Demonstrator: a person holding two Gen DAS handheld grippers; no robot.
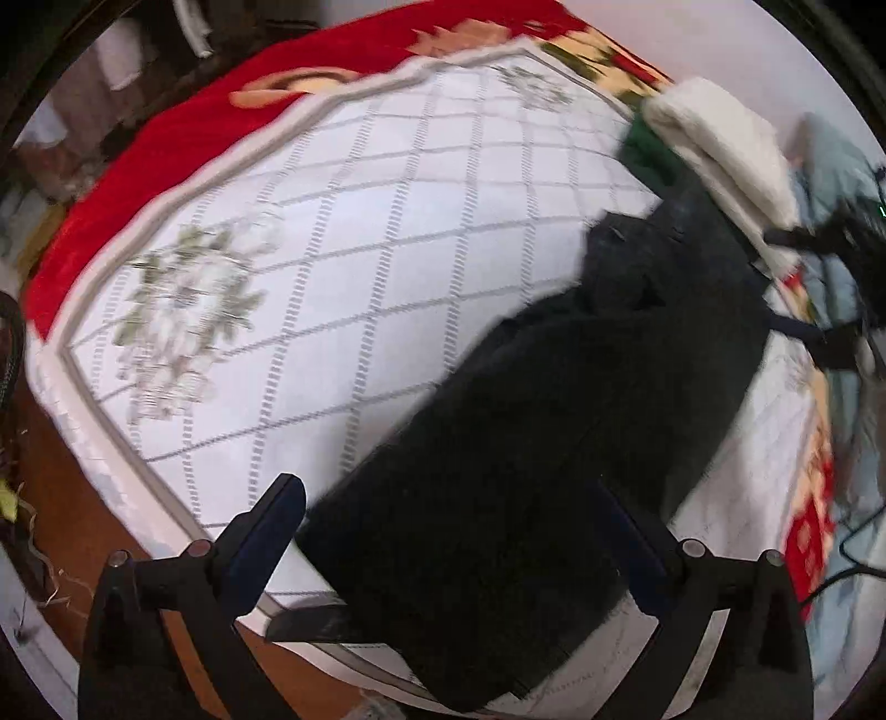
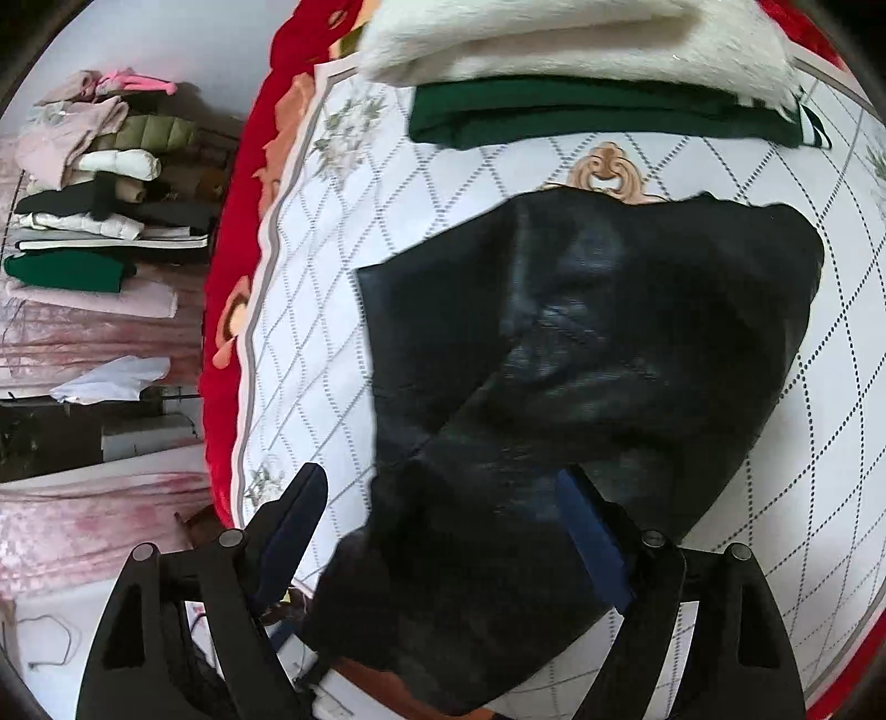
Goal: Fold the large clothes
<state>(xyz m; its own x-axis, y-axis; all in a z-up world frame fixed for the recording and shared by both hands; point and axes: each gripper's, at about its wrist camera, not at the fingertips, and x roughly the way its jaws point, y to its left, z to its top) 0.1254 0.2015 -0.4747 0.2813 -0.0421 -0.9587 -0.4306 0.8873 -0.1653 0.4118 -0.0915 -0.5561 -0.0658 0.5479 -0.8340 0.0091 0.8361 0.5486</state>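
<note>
Left wrist view: left gripper (image 1: 448,512) points steeply down, jaws spread wide. The black garment (image 1: 531,443) lies between the fingers, but neither pad presses on it; nothing held. Image is motion-blurred.

Right wrist view: right gripper (image 2: 443,498) also has its jaws wide apart. The same black garment (image 2: 581,354) lies between and under the fingers. The right finger's blue pad (image 2: 595,545) sits against or just over the cloth; whether they touch I cannot tell. The left finger stands clear of the cloth, so no grip.

Landmark: the black garment, a folded dark mass with a slight sheen, lying on the white quilted mat (image 1: 310,232) with a grey diamond grid and faded flower prints.

Beyond the garment, at its far end: a folded dark green garment (image 2: 598,116) on the mat, with a folded cream fluffy garment (image 2: 554,44) stacked on top of it. The two are near the black garment but apart from it.

Under the mat and showing past its edge on the side away from the black garment: a red blanket (image 1: 166,138) with a floral pattern.

Well to the left of the black garment, off the bed: a pile of folded clothes (image 2: 105,183), pink, olive, white, black and green, on a pink cloth surface.

No containers are visible. Nothing lies on top of the black garment.
</note>
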